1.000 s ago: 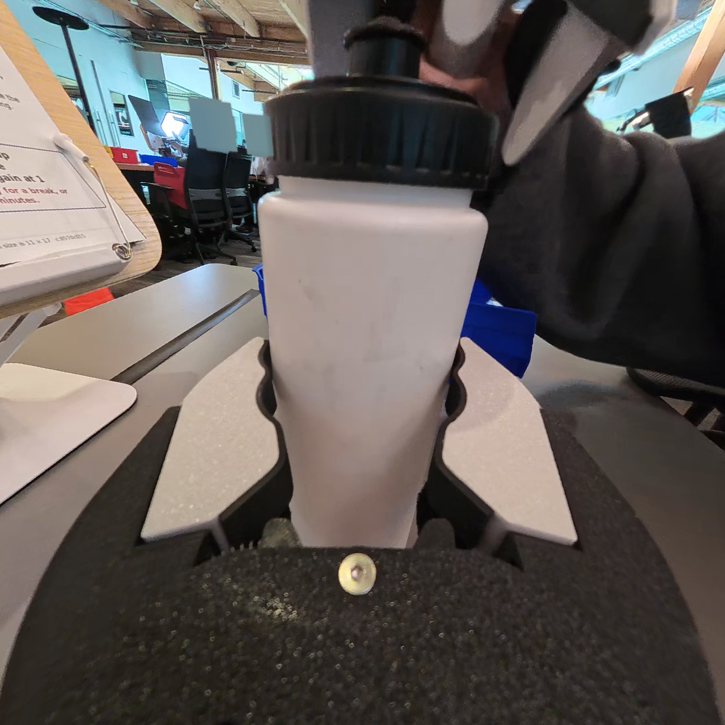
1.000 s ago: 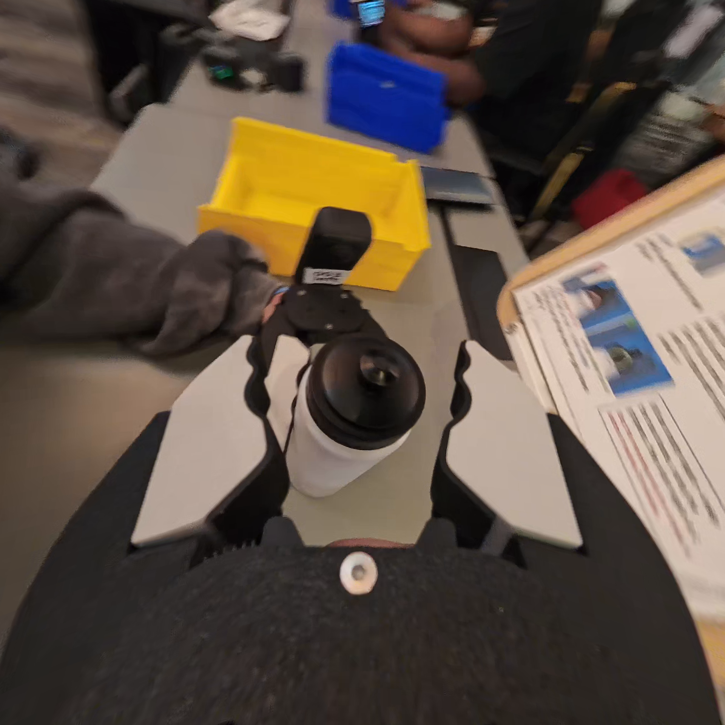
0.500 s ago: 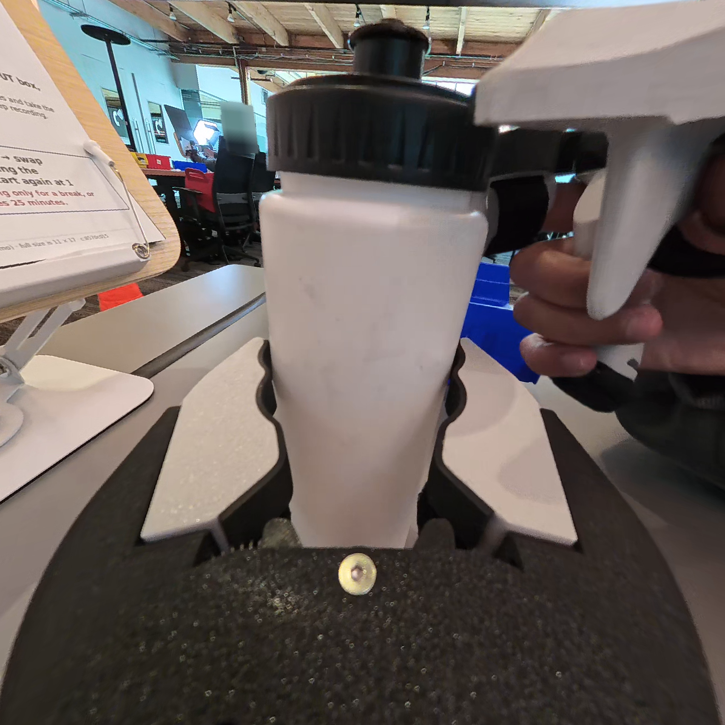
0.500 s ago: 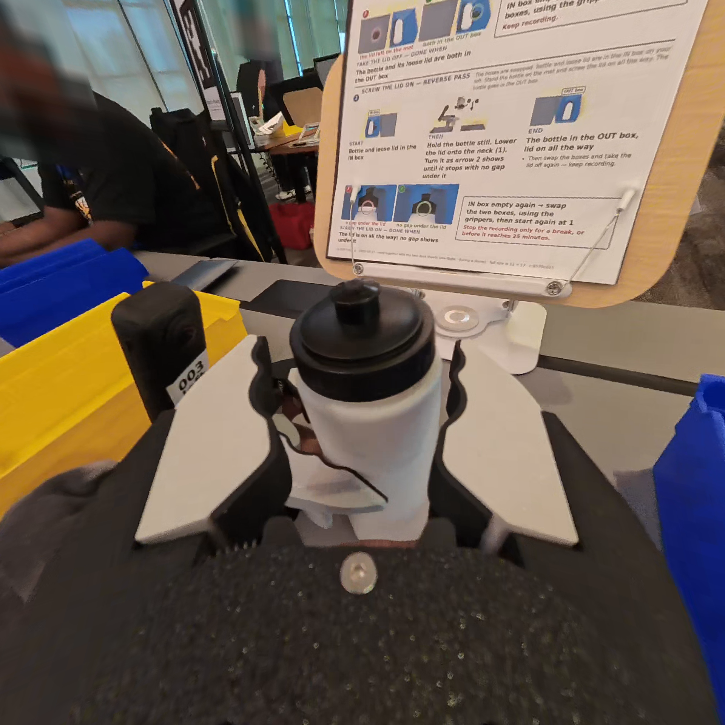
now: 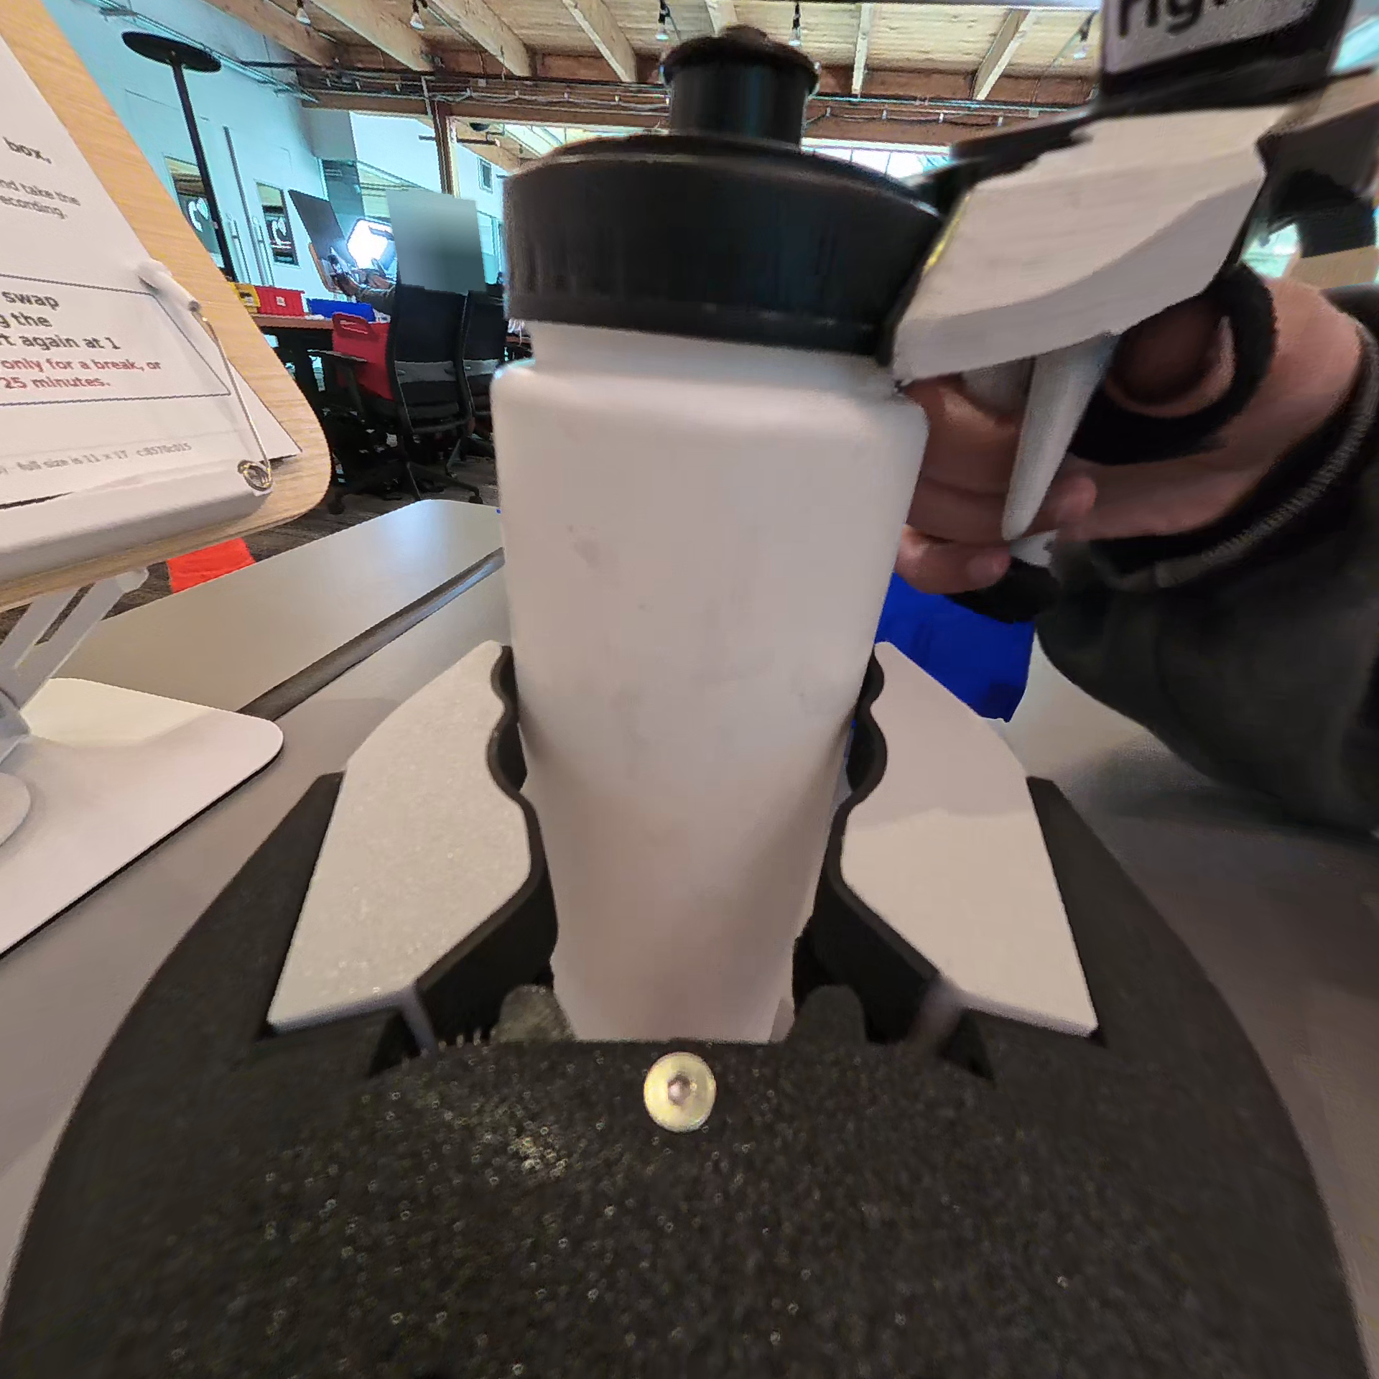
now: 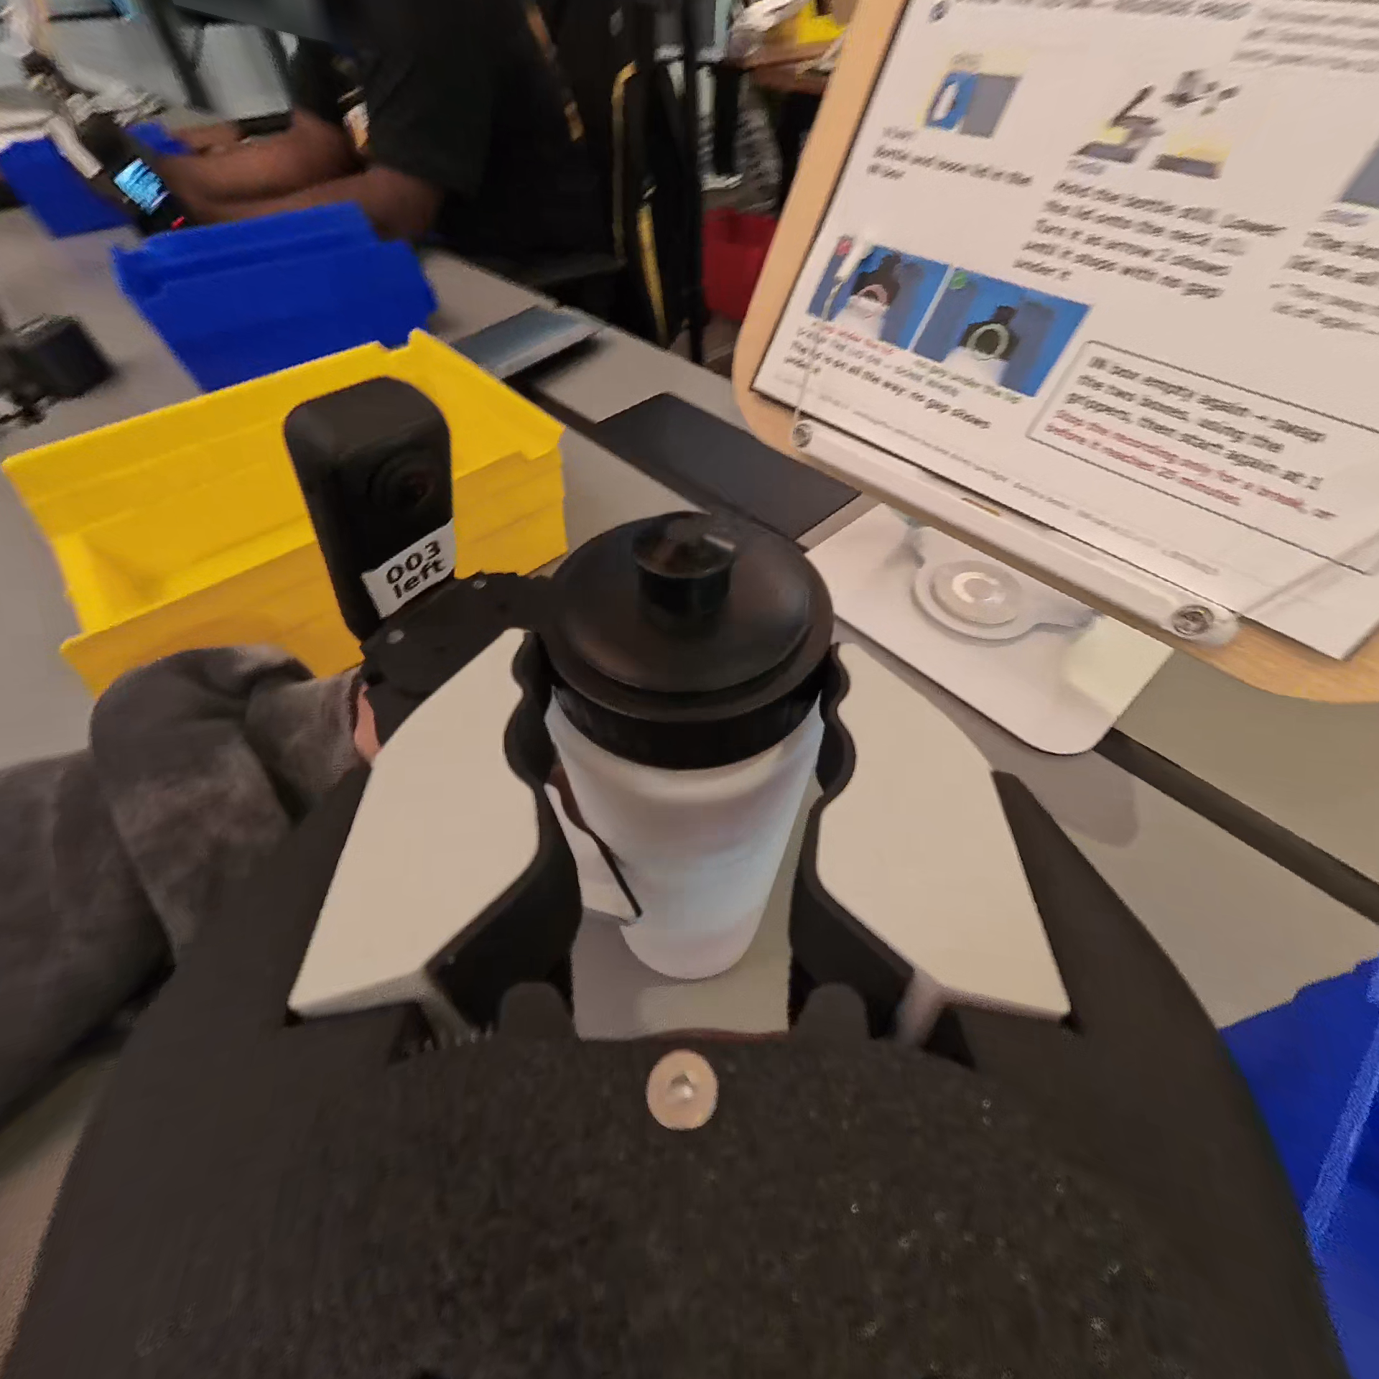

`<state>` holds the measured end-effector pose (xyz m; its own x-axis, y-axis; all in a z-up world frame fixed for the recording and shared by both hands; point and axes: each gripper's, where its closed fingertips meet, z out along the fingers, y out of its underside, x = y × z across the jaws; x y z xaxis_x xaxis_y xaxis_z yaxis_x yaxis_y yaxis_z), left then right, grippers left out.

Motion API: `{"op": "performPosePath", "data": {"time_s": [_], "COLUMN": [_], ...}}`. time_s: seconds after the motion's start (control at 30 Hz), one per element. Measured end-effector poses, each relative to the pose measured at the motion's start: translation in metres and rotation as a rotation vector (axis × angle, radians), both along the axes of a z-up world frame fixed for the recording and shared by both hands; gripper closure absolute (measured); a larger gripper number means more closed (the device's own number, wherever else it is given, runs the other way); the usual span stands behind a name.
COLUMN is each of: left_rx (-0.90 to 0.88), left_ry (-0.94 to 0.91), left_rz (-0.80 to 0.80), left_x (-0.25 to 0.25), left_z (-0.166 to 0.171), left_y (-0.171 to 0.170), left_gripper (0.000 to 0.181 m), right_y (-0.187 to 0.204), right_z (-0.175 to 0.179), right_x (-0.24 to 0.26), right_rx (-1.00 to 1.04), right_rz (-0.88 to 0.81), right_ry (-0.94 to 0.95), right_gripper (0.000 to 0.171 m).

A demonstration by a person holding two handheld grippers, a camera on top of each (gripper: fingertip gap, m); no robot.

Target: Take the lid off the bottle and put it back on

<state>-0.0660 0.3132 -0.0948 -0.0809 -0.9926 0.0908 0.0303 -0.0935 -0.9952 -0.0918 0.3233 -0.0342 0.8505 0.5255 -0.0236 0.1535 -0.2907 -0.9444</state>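
The bottle (image 5: 701, 634) stands upright on the table (image 5: 298, 597), at the centre of both views. The left gripper (image 5: 690, 739) is clenched on the lower bottle body, one finger at 9 o'clock and one at 3 o'clock of it, and holds it steady.

The lid (image 6: 690, 634) is seated on the neck with no visible gap. The right gripper (image 6: 679, 716) flanks the lid at 9 and 3 o'clock. Its fingers touch or nearly touch the rim. Whether the grip is fully closed cannot be told.

Step in hand, judged: securing the lid for a turn. Whether the turn loosens or tightens cannot be told.

Next move calls for:
1. Firm closure on the lid rim.
2. Rotation about the bottle axis.
3. A steady left grip, so the body does not spin.

A yellow bin (image 6: 224, 507) lies at 10 o'clock of the bottle.
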Motion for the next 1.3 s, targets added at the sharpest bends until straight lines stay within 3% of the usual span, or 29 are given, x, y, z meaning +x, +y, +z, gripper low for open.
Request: {"op": "performPosePath", "data": {"time_s": [0.2,0.57,0.8,1.0,1.17,1.3], "left_rx": [-0.006,-0.004,-0.01,-0.028,-0.031,-0.022], "left_ry": [0.003,0.011,0.012,0.004,0.002,0.005], "left_rz": [-0.033,-0.096,-0.12,-0.132,-0.127,-0.117], "left_x": [-0.001,0.001,0.0,0.0,0.0,0.0], "left_z": [0.0,-0.001,-0.001,-0.001,-0.001,-0.001], "left_y": [-0.001,-0.009,-0.012,-0.012,-0.012,-0.013], "left_gripper": [0.096,0.096,0.096,0.096,0.096,0.095], "right_y": [-0.003,-0.014,-0.015,-0.016,-0.015,-0.021], "right_z": [-0.002,-0.005,-0.005,-0.005,0.01,0.02], "right_x": [-0.001,0.006,0.009,0.007,0.005,0.009], "right_rx": [-0.109,-0.167,-0.176,-0.161,-0.055,0.029], "right_rz": [0.34,1.164,1.483,1.435,1.163,0.837], "right_ry": [-0.103,-0.362,-0.534,-0.519,-0.412,-0.361], "right_gripper": [0.102,0.102,0.102,0.101,0.104,0.081]}}
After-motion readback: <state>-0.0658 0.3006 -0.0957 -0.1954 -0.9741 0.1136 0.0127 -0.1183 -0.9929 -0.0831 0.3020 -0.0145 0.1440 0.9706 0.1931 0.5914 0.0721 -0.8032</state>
